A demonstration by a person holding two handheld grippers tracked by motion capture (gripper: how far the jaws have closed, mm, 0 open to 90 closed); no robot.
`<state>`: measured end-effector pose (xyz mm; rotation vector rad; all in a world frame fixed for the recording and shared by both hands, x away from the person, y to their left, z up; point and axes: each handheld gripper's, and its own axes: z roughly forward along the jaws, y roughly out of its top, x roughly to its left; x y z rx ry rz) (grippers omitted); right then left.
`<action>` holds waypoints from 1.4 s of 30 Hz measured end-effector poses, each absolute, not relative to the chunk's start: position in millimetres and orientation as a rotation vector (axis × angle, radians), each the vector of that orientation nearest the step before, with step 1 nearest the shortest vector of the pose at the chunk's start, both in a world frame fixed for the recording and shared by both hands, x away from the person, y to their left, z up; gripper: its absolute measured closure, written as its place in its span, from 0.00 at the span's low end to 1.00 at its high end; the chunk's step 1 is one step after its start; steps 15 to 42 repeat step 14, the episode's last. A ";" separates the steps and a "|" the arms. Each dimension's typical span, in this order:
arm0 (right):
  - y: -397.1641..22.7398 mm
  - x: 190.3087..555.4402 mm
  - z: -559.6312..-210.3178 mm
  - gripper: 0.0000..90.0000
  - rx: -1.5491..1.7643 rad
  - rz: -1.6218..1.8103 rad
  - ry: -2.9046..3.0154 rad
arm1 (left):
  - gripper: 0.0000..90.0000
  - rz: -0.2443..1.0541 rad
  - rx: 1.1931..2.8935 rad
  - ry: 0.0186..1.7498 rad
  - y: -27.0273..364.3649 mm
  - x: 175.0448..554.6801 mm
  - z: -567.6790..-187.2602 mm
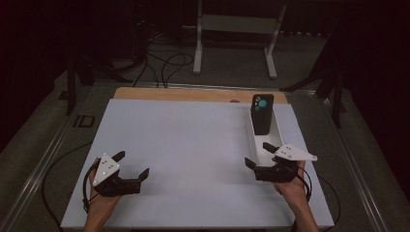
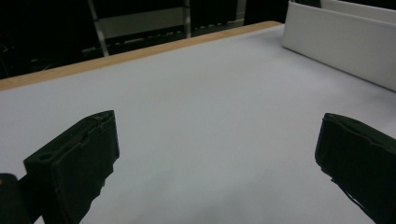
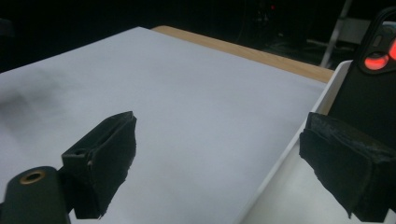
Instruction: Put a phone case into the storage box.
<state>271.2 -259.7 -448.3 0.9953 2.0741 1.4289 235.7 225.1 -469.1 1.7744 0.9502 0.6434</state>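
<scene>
Between my two hands lies bare white desk point(image 1: 193, 145). On my right, my right gripper point(image 1: 258, 154) is spread wide, its jaws straddling the near end of a long white tray point(image 1: 279, 133): one jaw sits over the desk beside the tray's left wall, the other over the tray's floor. Inside that tray, toward its far end, a black phone point(image 1: 263, 113) leans upright with its camera side facing me; in the right gripper view it rises just beyond the jaw inside the tray. On my left, my left gripper point(image 1: 133, 166) is also wide open and holds nothing, over the near left part of the desk, well apart from the tray. Beyond the desk's wooden far edge point(image 1: 193, 94) stands a white frame point(image 1: 237, 36) on the floor.
</scene>
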 end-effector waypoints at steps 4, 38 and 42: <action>-263.2 261.8 -459.9 0.12 0.975 1.461 2.060 | 0.00 0.651 1.773 0.933 224.5 234.0 -469.6; -269.6 252.0 -465.8 0.12 0.931 1.495 2.029 | 0.00 0.646 1.776 0.916 222.7 232.0 -473.8; -269.6 252.0 -465.8 0.12 0.931 1.495 2.029 | 0.00 0.646 1.776 0.916 222.7 232.0 -473.8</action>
